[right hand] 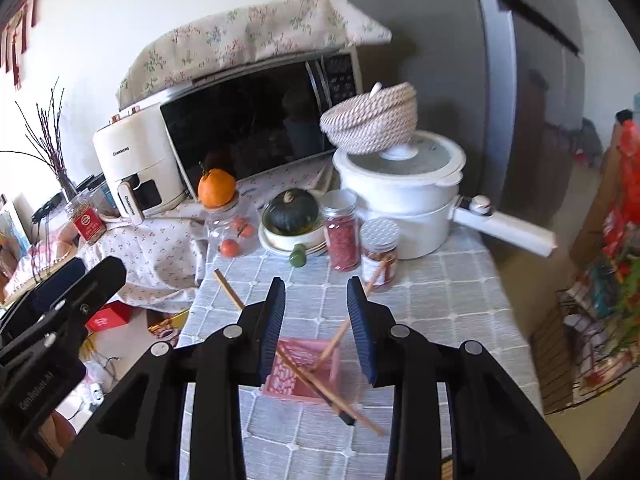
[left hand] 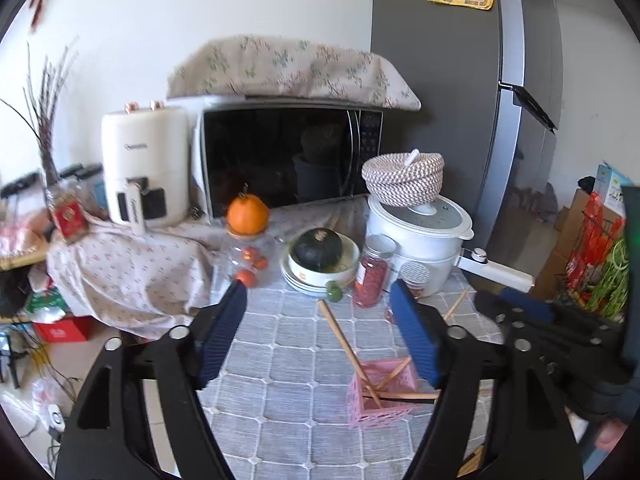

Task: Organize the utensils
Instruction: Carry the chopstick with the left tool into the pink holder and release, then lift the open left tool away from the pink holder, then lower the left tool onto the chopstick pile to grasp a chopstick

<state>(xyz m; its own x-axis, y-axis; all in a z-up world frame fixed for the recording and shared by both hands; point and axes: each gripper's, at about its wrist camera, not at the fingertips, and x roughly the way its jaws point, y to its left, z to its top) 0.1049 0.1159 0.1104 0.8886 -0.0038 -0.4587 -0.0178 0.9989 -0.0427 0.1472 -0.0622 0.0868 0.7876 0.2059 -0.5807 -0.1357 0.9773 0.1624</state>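
Note:
A small pink lattice basket stands on the grey checked tablecloth. Several wooden chopsticks lean in it, crossing over its rim and sticking out to both sides. My left gripper hovers above and to the left of the basket, its blue-padded jaws wide apart with nothing between them. My right gripper hangs directly over the basket with its jaws apart. One chopstick runs below its right finger, and neither pad presses on it.
Behind the basket stand two jars, a bowl with a dark squash, a white pot with a long handle, an orange on a glass jar, a microwave and an air fryer. The table drops off at its left edge.

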